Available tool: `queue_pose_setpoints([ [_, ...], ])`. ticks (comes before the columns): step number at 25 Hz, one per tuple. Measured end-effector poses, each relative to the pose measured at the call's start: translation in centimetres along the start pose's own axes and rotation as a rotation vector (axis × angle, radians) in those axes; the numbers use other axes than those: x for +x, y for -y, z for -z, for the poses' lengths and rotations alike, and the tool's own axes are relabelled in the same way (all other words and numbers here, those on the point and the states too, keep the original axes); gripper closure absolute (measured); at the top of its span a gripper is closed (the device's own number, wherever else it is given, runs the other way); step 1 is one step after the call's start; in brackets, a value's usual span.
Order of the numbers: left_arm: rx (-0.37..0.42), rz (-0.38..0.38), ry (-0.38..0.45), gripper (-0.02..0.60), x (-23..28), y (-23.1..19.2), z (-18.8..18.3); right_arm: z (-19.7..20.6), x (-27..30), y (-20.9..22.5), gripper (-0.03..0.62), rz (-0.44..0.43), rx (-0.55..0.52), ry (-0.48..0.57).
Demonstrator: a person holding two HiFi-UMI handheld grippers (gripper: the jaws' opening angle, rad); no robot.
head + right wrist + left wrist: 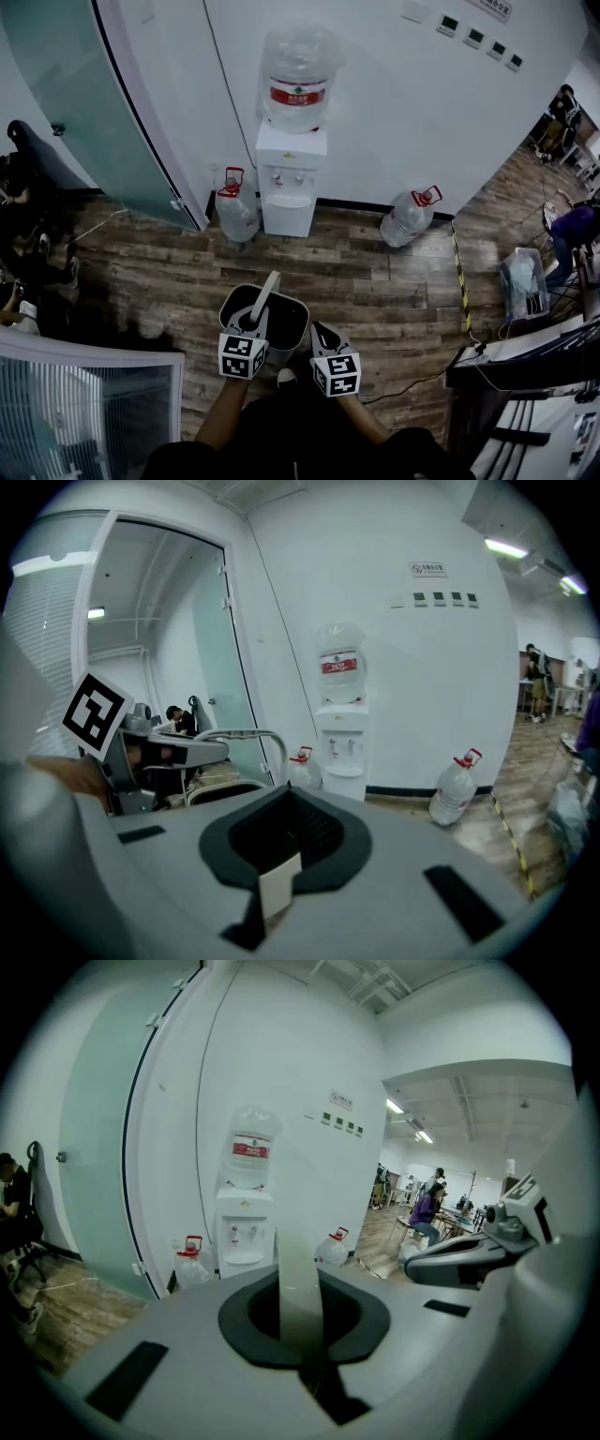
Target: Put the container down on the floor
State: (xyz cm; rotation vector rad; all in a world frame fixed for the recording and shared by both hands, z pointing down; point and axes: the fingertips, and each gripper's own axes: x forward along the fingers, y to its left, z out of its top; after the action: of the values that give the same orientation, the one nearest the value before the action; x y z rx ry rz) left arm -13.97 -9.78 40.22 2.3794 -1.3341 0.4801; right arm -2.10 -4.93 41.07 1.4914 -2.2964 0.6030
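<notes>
Left gripper (251,328) pinching handle (268,291) of grey container (292,307) over wood floor (375,272) (1 water dispenser (289,187) behind), right gripper (323,336) pressed together

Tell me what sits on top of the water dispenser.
A large clear water bottle with a red label stands upturned on the dispenser; its neck is hidden inside the top.

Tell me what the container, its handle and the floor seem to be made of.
Container: dark grey, smooth and matte with a moulded rim, likely plastic. Handle: pale flat band, arched, probably plastic too, though painted metal is possible. Floor: brown planks with grain and seams, wood or wood-look laminate.
</notes>
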Motion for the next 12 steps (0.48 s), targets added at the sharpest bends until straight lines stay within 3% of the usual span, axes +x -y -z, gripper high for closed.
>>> queue_pose_setpoints([
  [12,-0.009,0.000,-0.029,0.569,6.0,0.1,-1.2,-4.1,4.4,4.3,0.583,-0.070,-0.026,0.010],
])
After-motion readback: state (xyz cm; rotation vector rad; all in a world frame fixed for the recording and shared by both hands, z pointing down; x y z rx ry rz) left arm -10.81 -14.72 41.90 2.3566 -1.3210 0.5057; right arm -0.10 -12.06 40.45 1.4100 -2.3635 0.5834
